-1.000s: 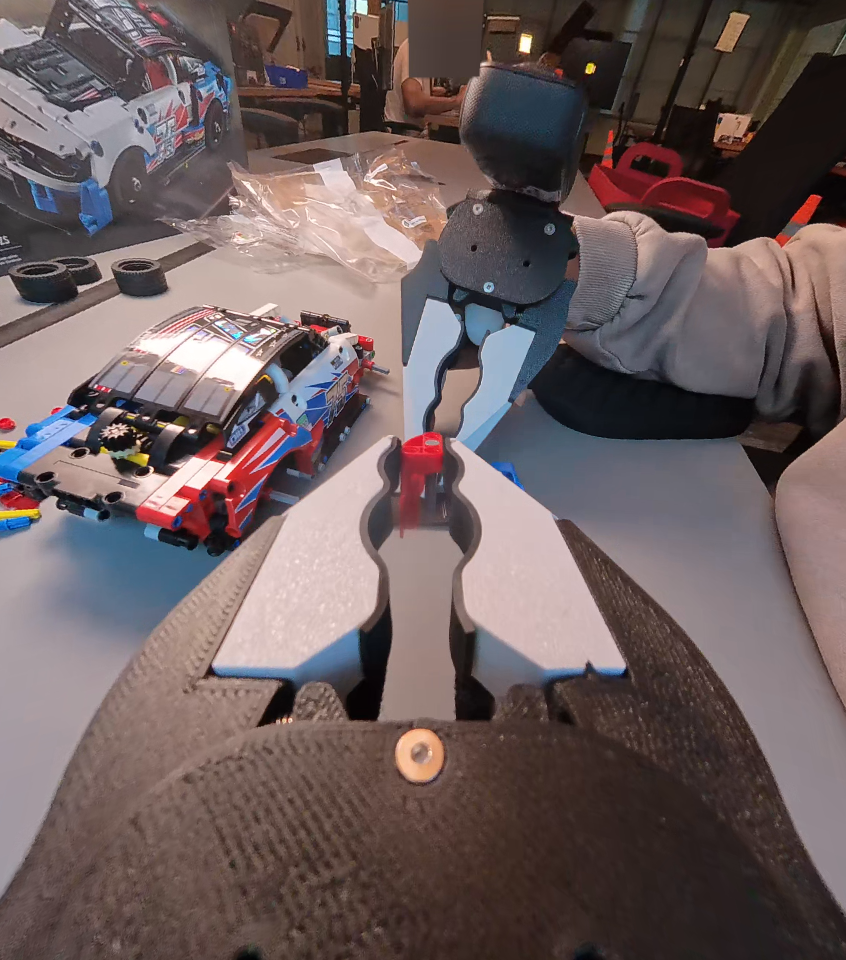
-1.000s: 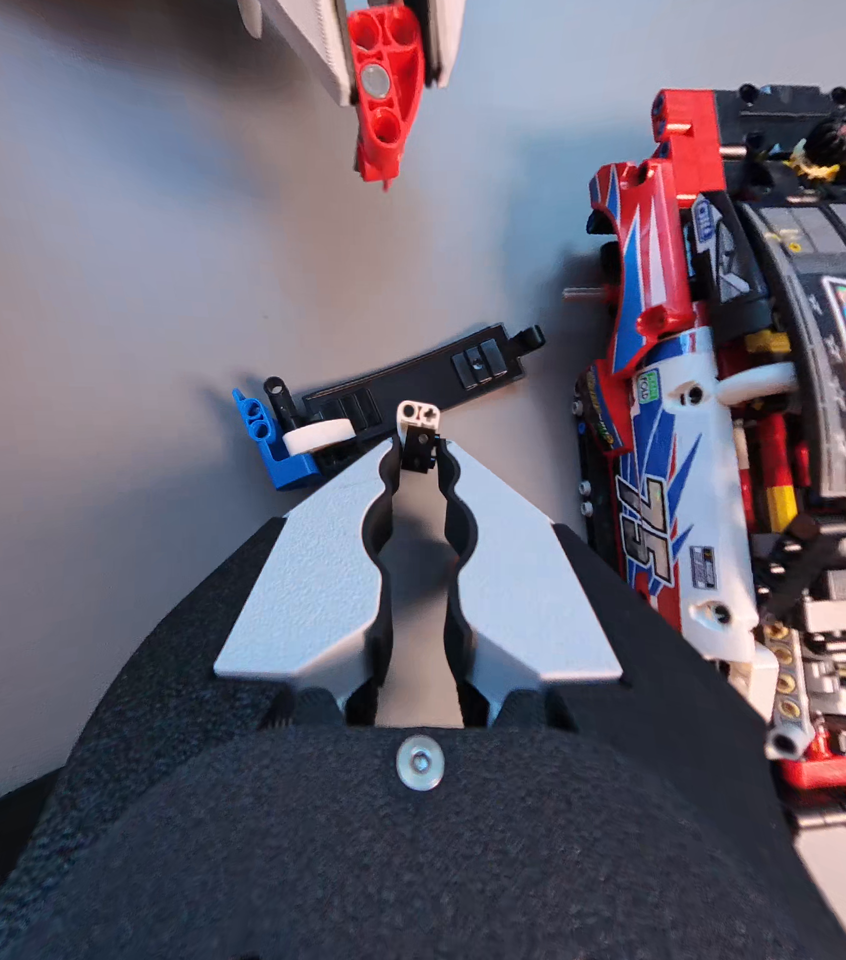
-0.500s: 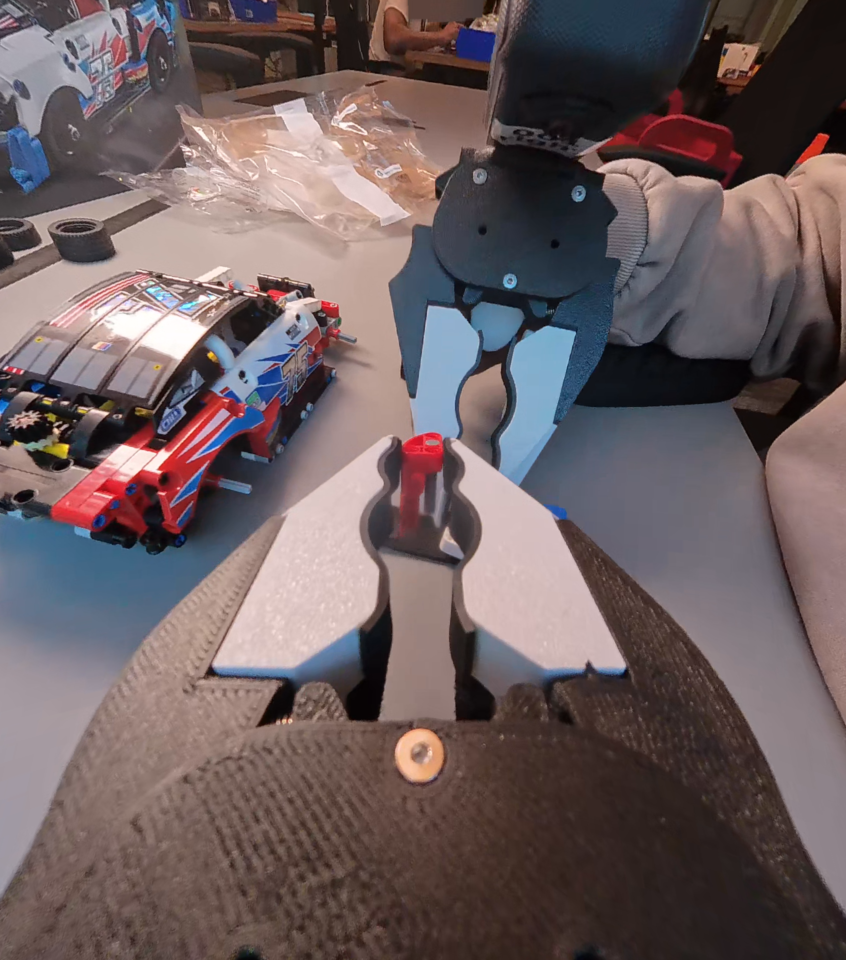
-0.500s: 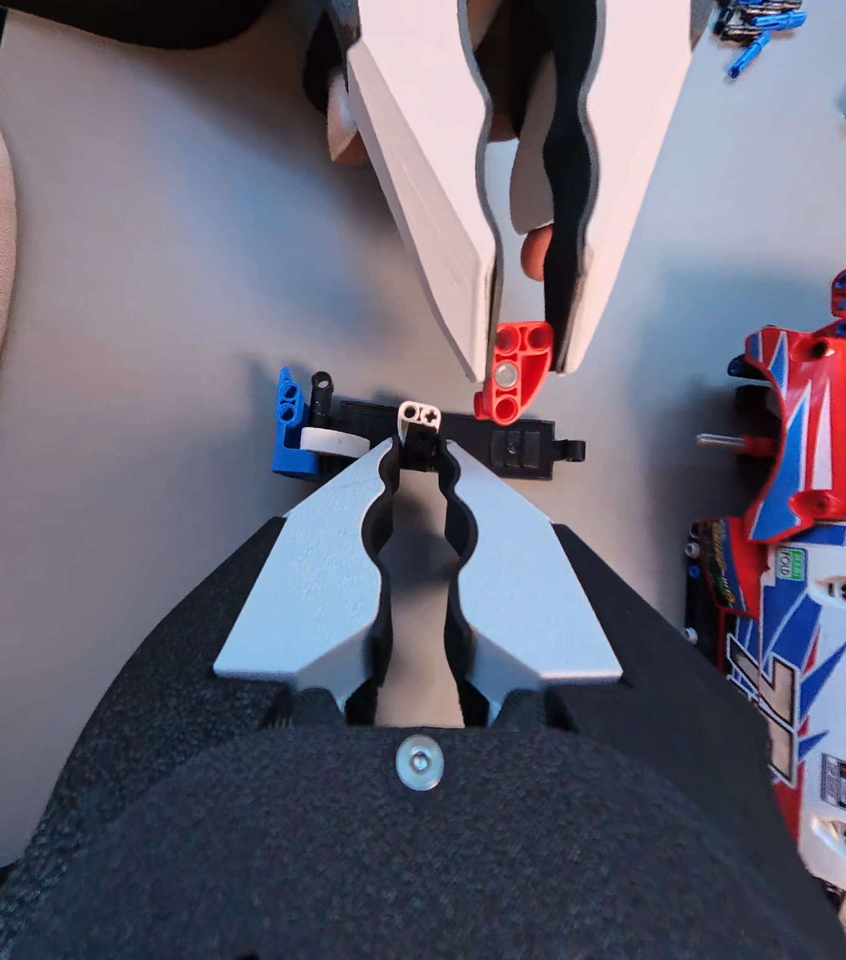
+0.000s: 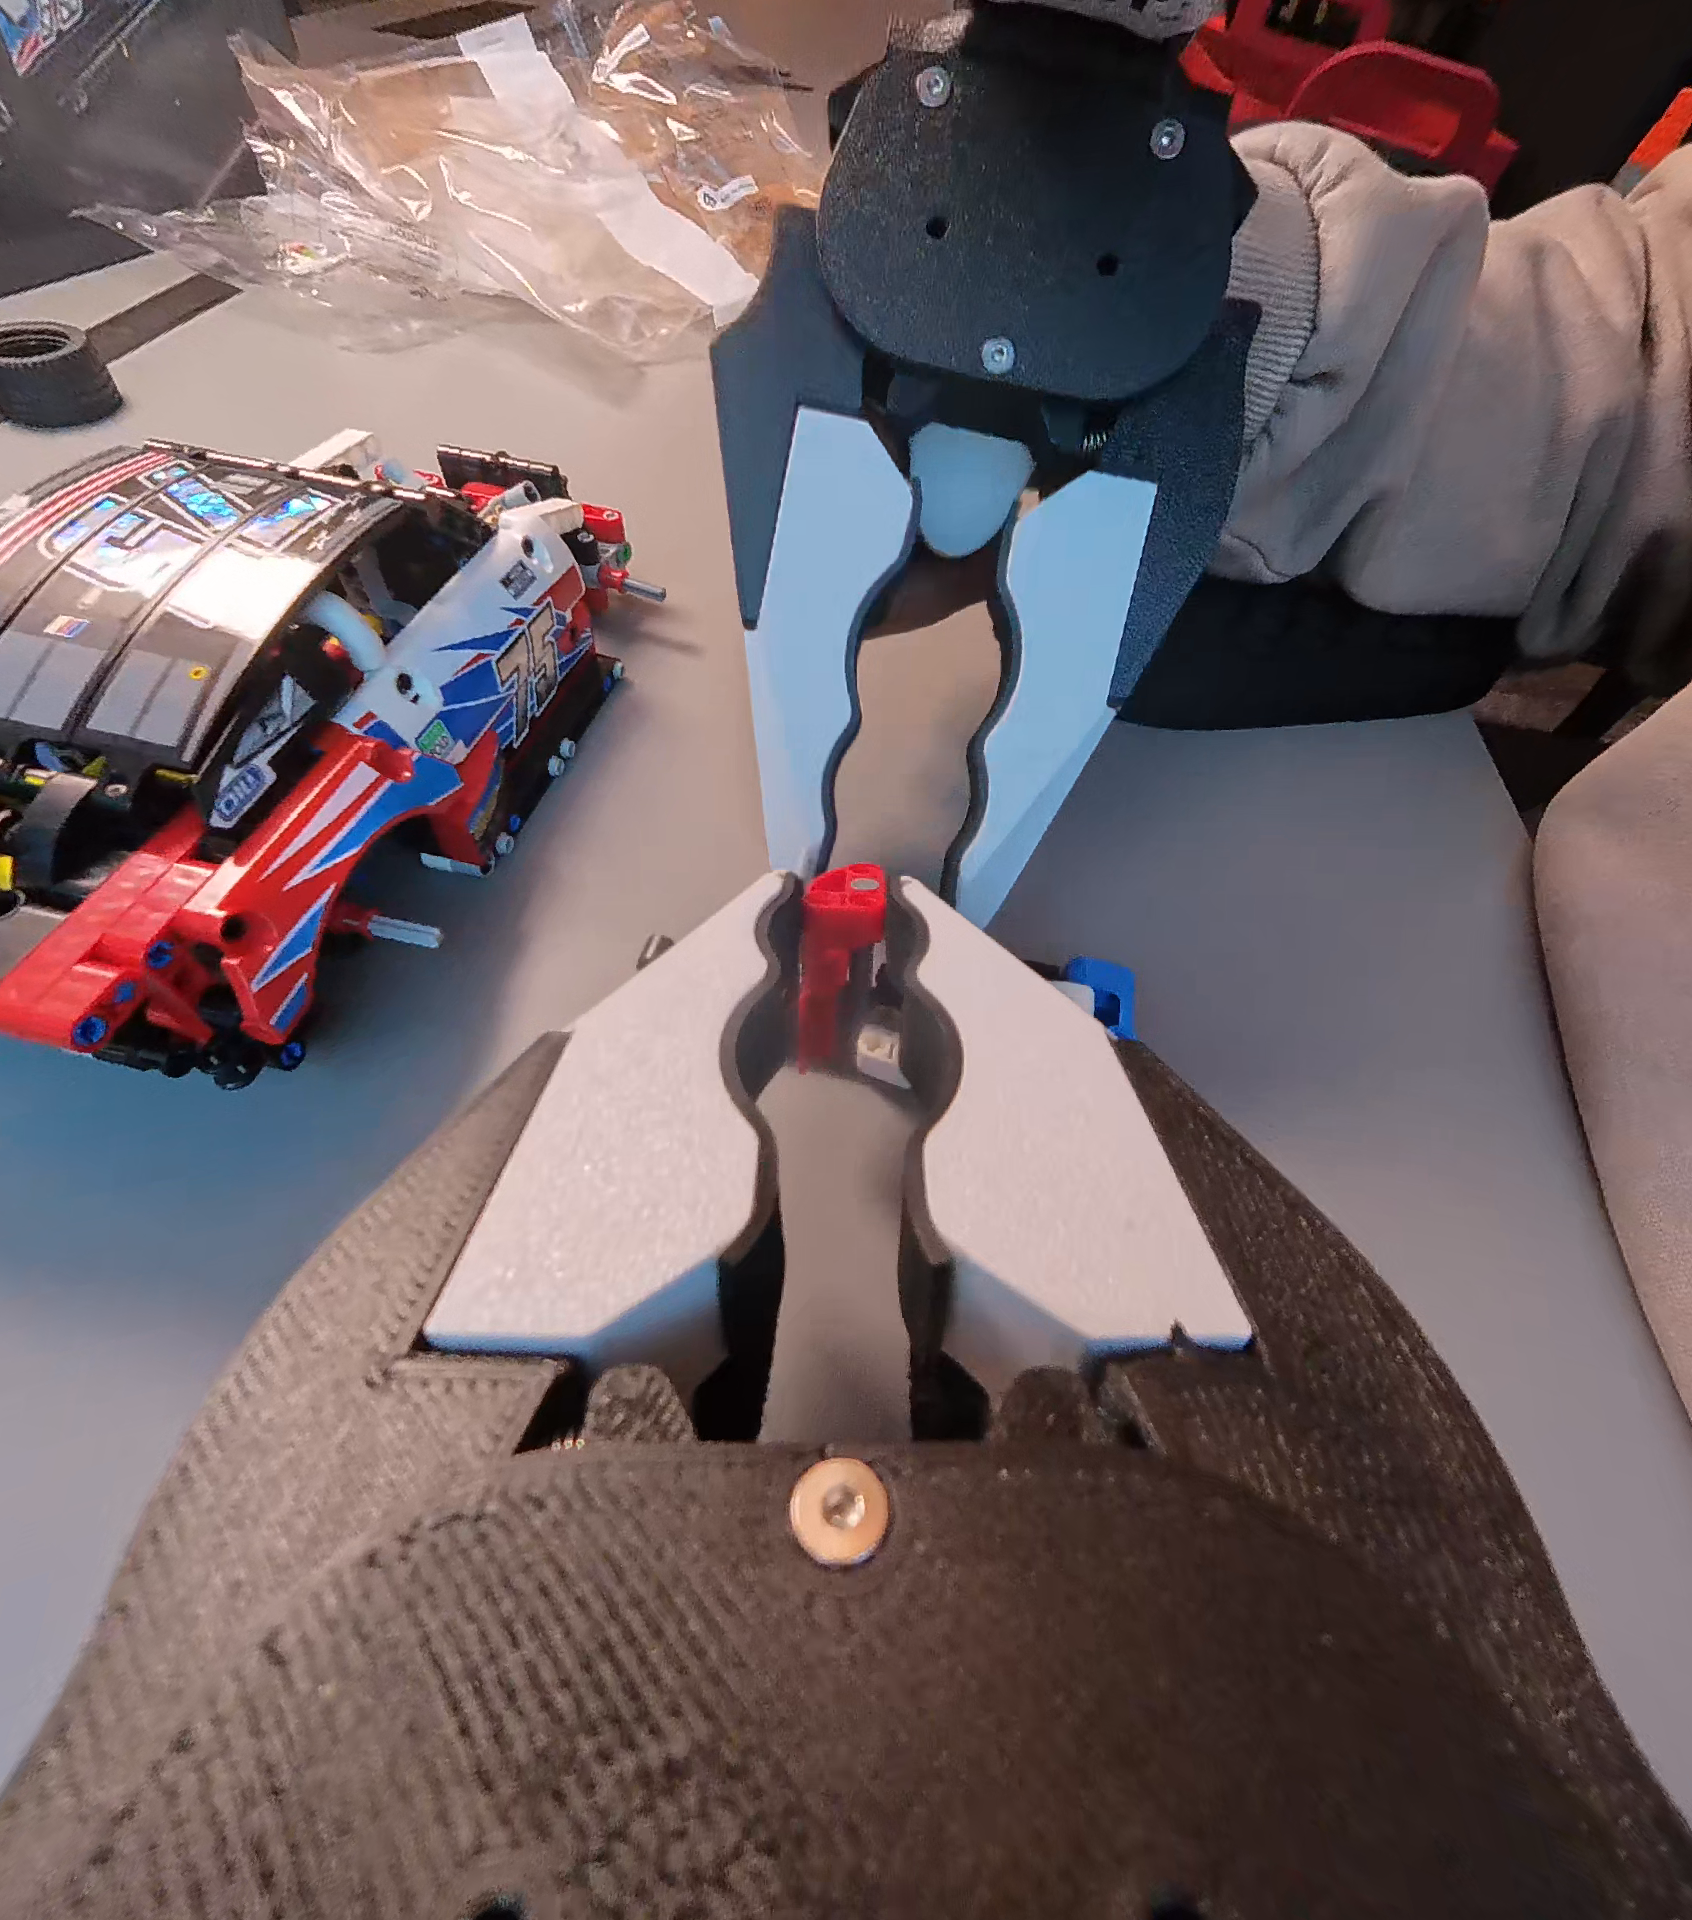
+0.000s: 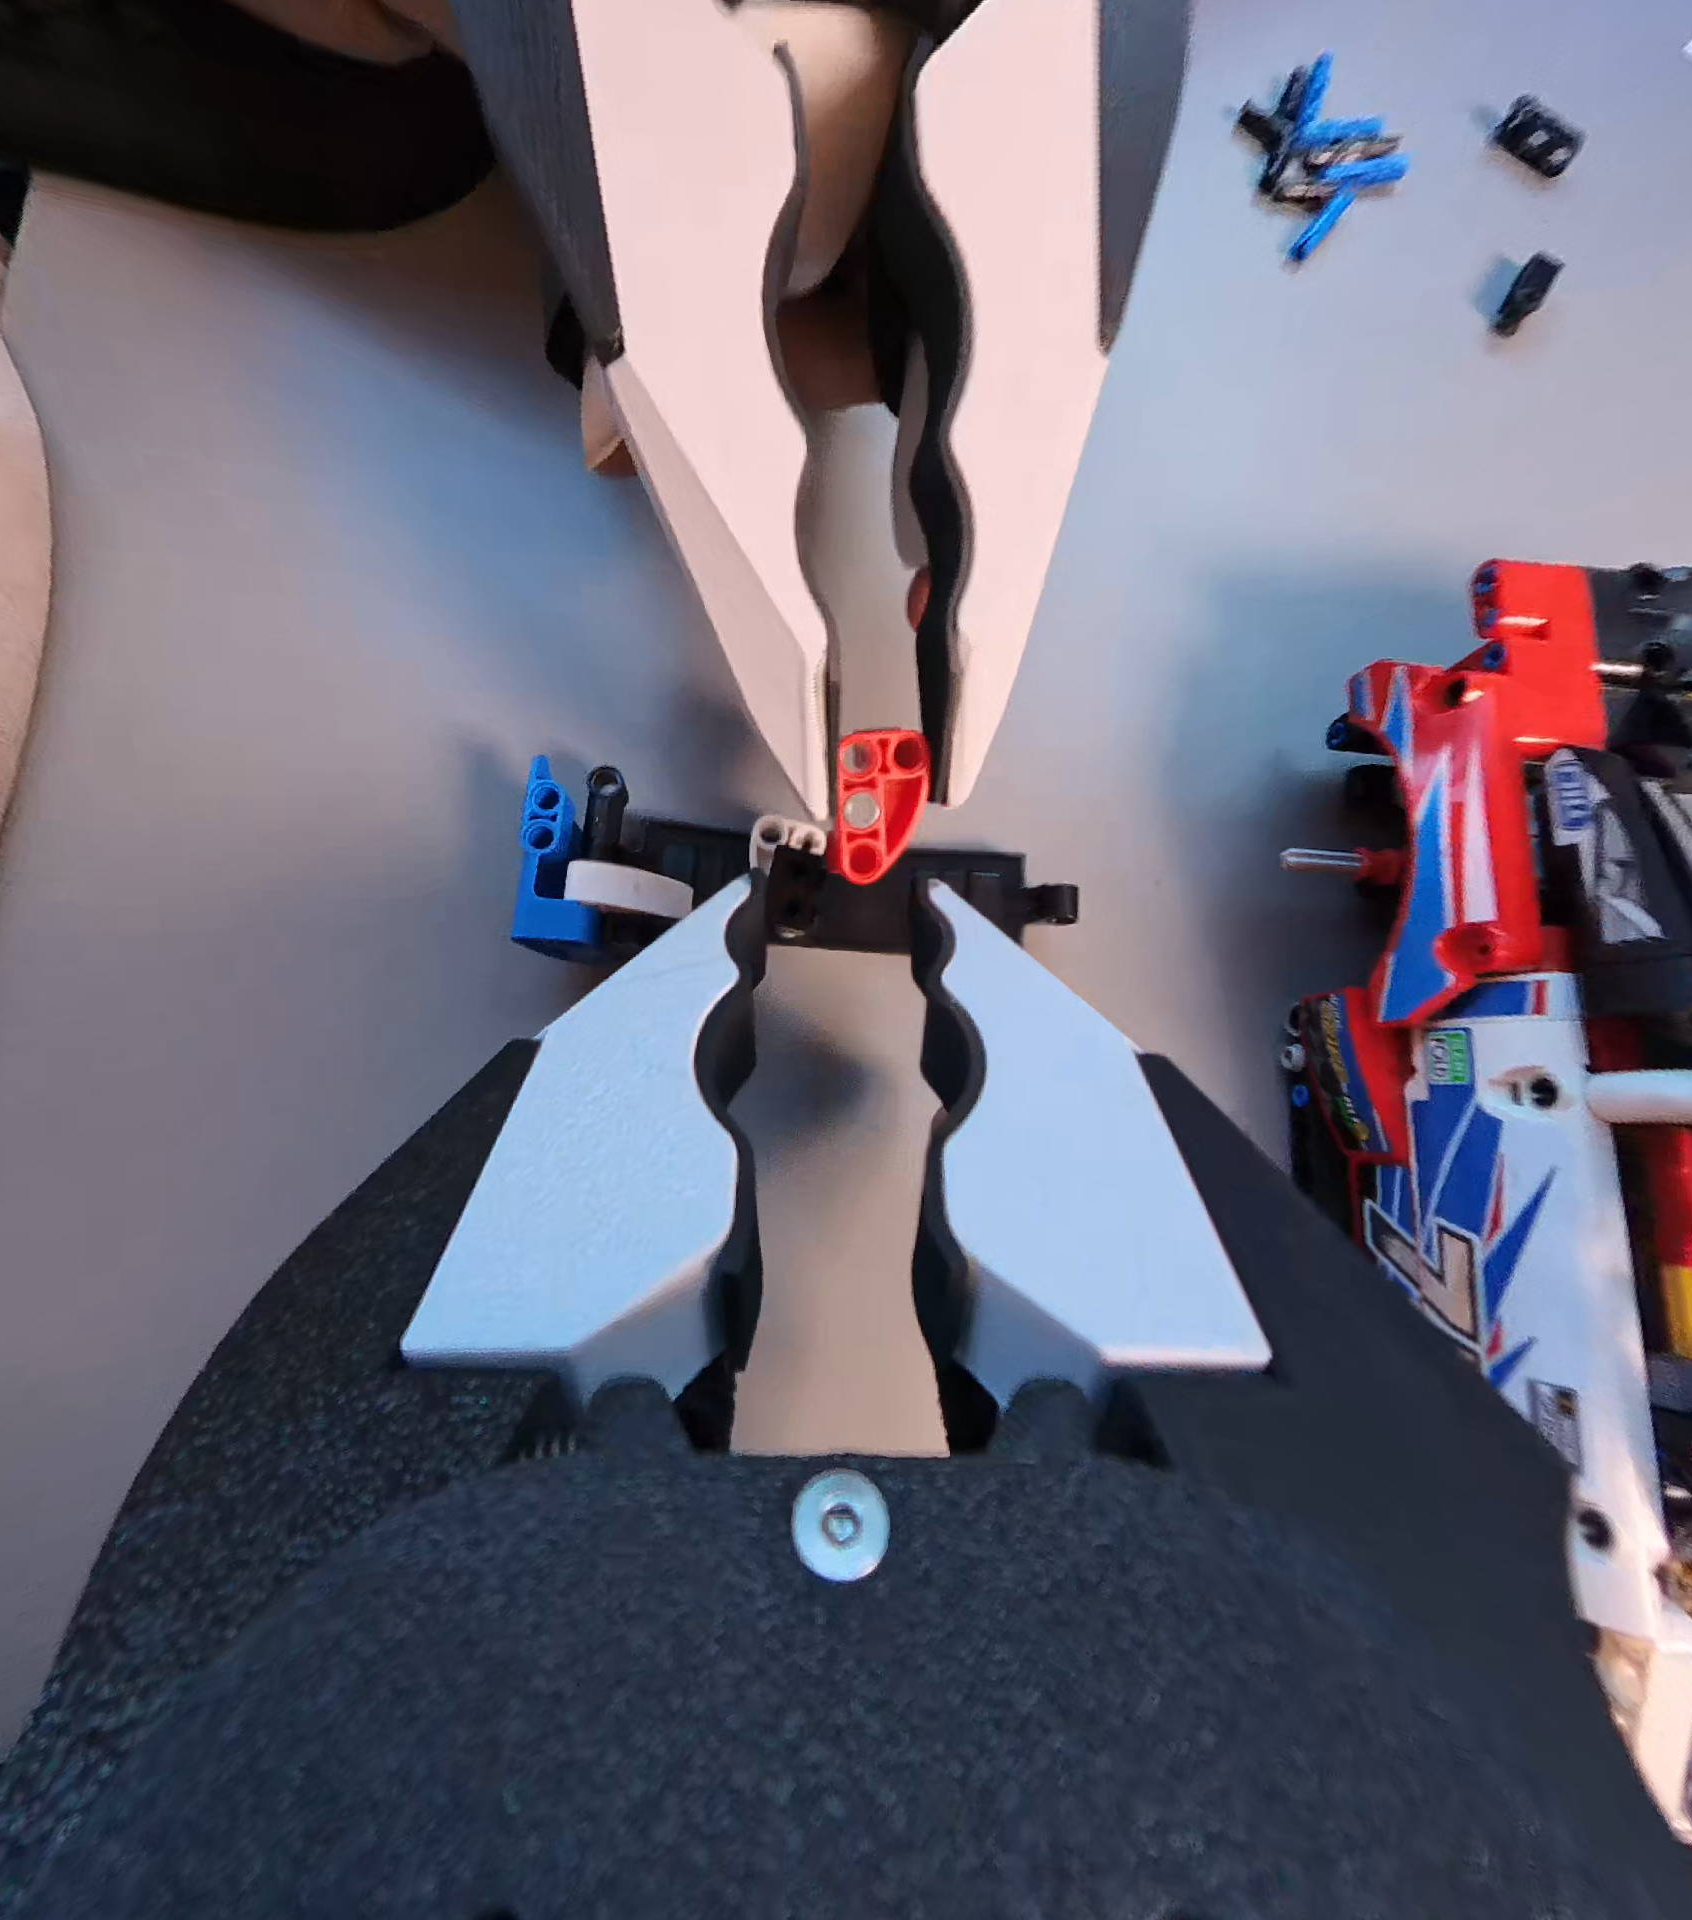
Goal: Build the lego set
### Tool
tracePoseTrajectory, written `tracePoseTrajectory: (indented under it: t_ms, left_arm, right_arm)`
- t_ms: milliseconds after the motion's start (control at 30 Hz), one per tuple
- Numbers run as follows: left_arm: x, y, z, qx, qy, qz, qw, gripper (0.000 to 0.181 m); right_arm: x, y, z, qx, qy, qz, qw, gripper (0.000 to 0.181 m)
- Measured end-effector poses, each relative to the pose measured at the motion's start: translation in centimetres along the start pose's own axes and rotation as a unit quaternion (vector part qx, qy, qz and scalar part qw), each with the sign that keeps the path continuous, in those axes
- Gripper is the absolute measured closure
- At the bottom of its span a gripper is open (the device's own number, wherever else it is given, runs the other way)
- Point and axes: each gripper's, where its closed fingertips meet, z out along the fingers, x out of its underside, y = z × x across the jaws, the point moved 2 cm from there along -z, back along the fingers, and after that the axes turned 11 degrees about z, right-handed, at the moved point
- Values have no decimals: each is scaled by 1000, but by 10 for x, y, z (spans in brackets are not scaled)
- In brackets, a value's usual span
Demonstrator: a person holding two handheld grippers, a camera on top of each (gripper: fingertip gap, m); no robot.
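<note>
left gripper [image 5: 847,896] pinches the red piece [image 6: 878,805] just above the black sub-assembly [image 6: 967,899] on the table [image 5: 509,1195]; right gripper [image 6: 837,899] fingers spread around it. better to steady the black part, line up holes, press straight down.

The lego car [image 5: 302,727] bears a number decal [image 5: 530,675] on its white side (small stickers [image 5: 437,740] nearby, seemingly logos).
</note>
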Motion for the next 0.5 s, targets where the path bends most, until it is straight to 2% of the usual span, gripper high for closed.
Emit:
tracePoseTrajectory:
  t_ms: [33, 167, 333, 500]
  left_arm:
    - [-1, 0, 0, 2, -5, -1, 1000, 168]
    - [-3, -3, -1, 14, -14, -3, 1000, 168]
    - [6, -3, -1, 30, 21, 4, 999, 168]
    - [13, -2, -1, 61, 56, 18, 996, 160]
  right_arm:
    - [-4, -1, -3, -2, -16, 7, 1000, 157]
    - [-16, 1, -15, -14, -65, 16, 998, 173]
    - [-13, 0, -14, -15, -46, 35, 998, 174]
    - [-14, -4, -13, -14, -36, 63, 997, 174]
